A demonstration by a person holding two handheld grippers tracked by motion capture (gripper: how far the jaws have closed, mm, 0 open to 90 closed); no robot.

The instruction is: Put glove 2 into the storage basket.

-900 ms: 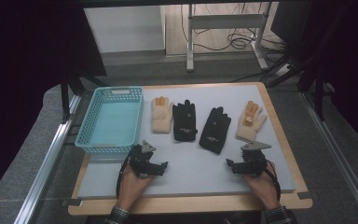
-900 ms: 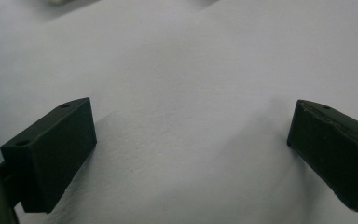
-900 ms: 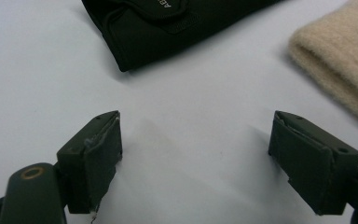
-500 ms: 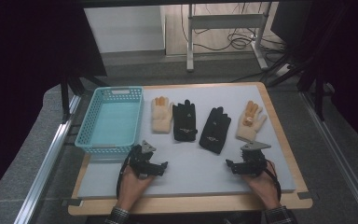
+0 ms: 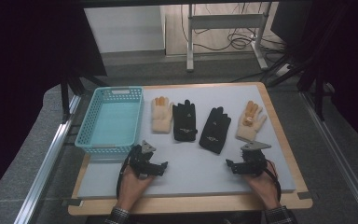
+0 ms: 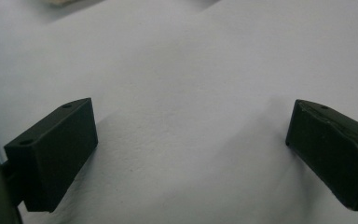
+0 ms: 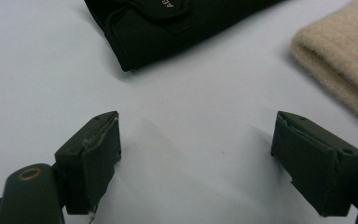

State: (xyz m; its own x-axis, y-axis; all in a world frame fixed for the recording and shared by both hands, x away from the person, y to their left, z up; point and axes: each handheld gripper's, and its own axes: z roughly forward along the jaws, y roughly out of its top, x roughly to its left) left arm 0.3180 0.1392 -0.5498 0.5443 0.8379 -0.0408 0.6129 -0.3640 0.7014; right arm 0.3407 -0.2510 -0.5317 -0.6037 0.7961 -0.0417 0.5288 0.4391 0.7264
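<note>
Two black gloves (image 5: 200,125) flat between two beige gloves (image 5: 161,115), fingers pointing away

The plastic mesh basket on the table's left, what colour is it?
Light turquoise basket, clearest in the high view.

The bench (image 5: 191,168) wears a matt, pale grey sheet over a wooden edge. The basket (image 5: 109,121) is turquoise perforated plastic. Two gloves (image 5: 161,115) look like fuzzy cream knit (rough pile in the right gripper view); the black gloves (image 5: 184,121) are smooth, matt fabric.
</note>
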